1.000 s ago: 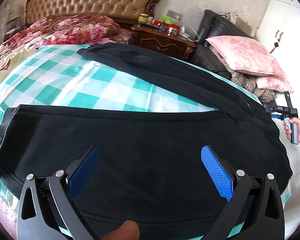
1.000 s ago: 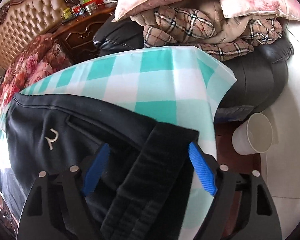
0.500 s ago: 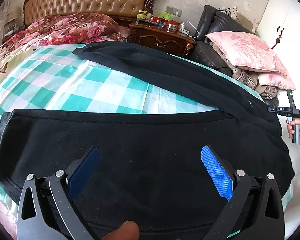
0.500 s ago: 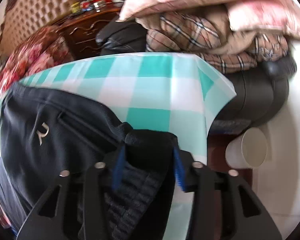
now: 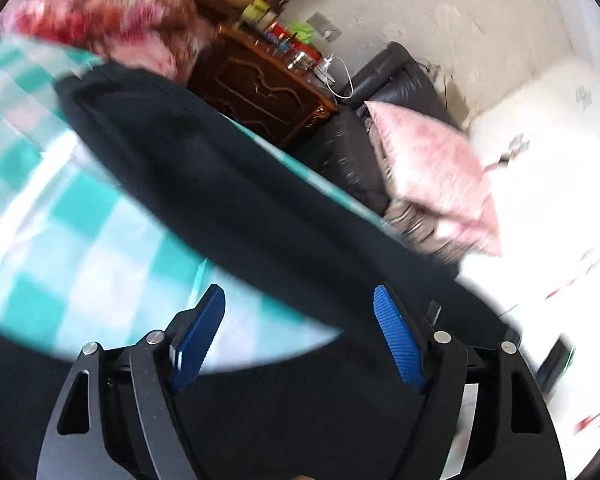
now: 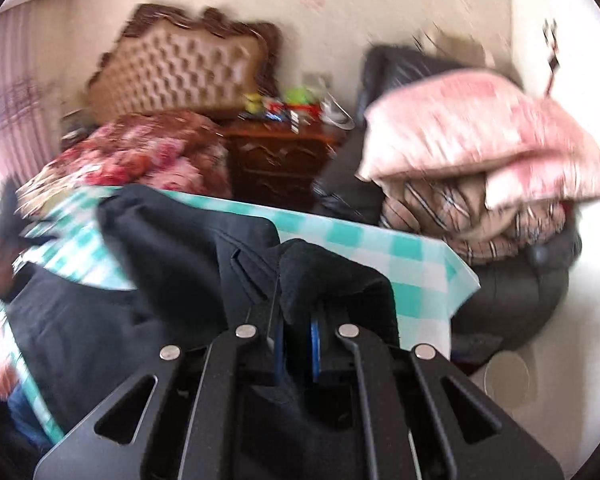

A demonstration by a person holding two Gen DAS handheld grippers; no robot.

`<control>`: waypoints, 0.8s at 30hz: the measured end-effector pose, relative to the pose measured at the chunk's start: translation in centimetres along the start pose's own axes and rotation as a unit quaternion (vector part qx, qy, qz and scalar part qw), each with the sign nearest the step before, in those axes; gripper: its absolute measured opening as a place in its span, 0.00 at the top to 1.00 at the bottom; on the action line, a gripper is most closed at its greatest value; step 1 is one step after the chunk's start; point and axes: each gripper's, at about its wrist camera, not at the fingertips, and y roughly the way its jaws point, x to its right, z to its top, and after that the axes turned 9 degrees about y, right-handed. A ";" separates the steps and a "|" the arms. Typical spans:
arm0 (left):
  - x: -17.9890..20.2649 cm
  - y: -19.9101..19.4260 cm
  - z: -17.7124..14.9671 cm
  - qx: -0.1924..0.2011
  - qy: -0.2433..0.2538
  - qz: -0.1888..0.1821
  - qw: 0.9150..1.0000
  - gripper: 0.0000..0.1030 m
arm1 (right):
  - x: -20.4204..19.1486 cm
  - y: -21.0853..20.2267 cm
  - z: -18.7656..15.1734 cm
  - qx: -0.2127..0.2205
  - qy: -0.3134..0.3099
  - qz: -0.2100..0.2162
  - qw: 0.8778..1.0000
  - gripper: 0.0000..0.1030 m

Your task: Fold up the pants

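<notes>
**One end pinched, the other tool empty: watch the drag**

Your right gripper (image 6: 296, 334) has its fingers drawn nearly together on a bunched fold of the black pants (image 6: 204, 256), at what looks like the waistband end, lifted a little off the checked cloth (image 6: 384, 248). Your left gripper (image 5: 300, 336) is spread wide and holds nothing; the blue pads (image 5: 396, 340) sit apart over the cloth and the dark fabric below them. From the left wrist view the pants (image 5: 228, 184) run as a long dark band across the checked cloth (image 5: 84, 216), one leg reaching toward the wooden nightstand (image 5: 260, 96).

The risks from here, as I judge them:
- Pull with the right side alone and the far leg will likely trail, twist or bunch, so the fold lands crooked.
- The pinch looks to be on a thick lump rather than a flat edge; it may slip out if you swing fast, and both views are blurred.
- The checked cloth lies loose at the table corner (image 6: 460, 280). Catch it with the fabric and it could slide toward the pink pillow (image 6: 472, 128).
- Close the left tool too deep and you may grab the cloth along with the pants.
</notes>
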 end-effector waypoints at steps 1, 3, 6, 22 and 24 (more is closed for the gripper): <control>-0.9 1.4 2.1 -0.010 -0.030 -0.027 0.999 0.30 | -0.8 -0.8 -0.7 0.004 -0.003 0.007 1.000 0.91; -2.3 3.8 4.9 -0.026 -0.071 -0.049 0.996 0.35 | -2.2 -2.5 -2.1 0.014 -0.008 0.023 1.000 0.91; -4.1 8.6 8.5 -0.068 -0.124 -0.055 0.988 0.40 | -4.0 -5.1 -4.2 0.028 -0.011 0.045 0.999 0.91; -7.5 17.9 14.5 -0.149 -0.219 0.071 0.962 0.93 | -4.7 -9.8 -8.2 0.041 -0.035 0.097 0.994 0.91; -7.6 16.3 15.0 -0.133 -0.208 0.068 0.967 0.96 | -3.8 -9.7 -8.3 0.042 -0.023 0.087 0.995 0.91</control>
